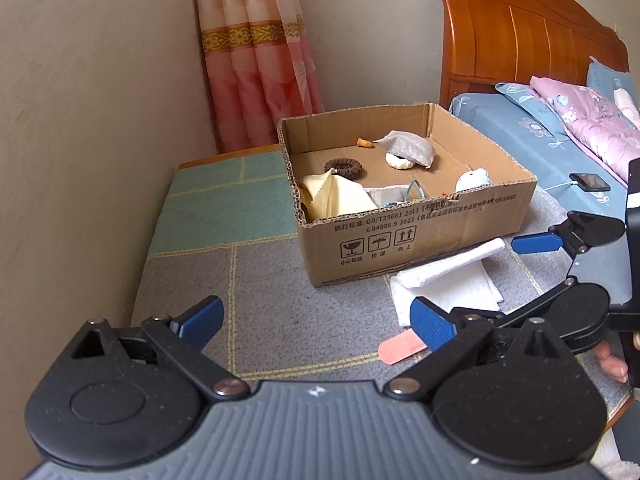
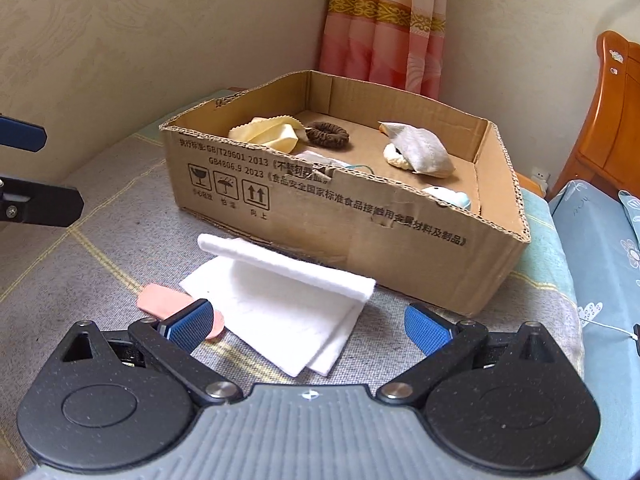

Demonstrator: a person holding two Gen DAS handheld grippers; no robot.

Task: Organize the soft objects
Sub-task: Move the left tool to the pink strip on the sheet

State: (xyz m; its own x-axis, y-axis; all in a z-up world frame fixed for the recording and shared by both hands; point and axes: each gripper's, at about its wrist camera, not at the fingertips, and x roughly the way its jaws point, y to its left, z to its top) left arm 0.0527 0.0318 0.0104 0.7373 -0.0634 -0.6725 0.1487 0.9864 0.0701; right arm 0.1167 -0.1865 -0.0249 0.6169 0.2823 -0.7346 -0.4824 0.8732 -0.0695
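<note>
A cardboard box [image 1: 420, 236] [image 2: 360, 236] stands on a grey and green mat. It holds a yellow cloth [image 1: 336, 196] [image 2: 268, 132], a brown scrunchie [image 1: 343, 168] [image 2: 327, 134], a grey pouch [image 1: 408, 146] [image 2: 420, 150] over a cream scrunchie, a white-blue toy [image 1: 474, 179] [image 2: 450, 196] and a mask. A folded white cloth [image 1: 448, 280] [image 2: 288, 300] and a pink strip [image 1: 402, 347] [image 2: 160, 300] lie in front of the box. My left gripper [image 1: 316, 320] is open and empty. My right gripper [image 2: 308, 326] [image 1: 480, 276] is open just before the white cloth.
A beige wall is on the left, a pink curtain [image 1: 256, 52] [image 2: 384, 28] behind the box. A bed with blue sheet [image 1: 520, 136], pink quilt [image 1: 592, 120] and wooden headboard [image 1: 520, 28] is on the right; a phone [image 1: 590, 181] lies on it.
</note>
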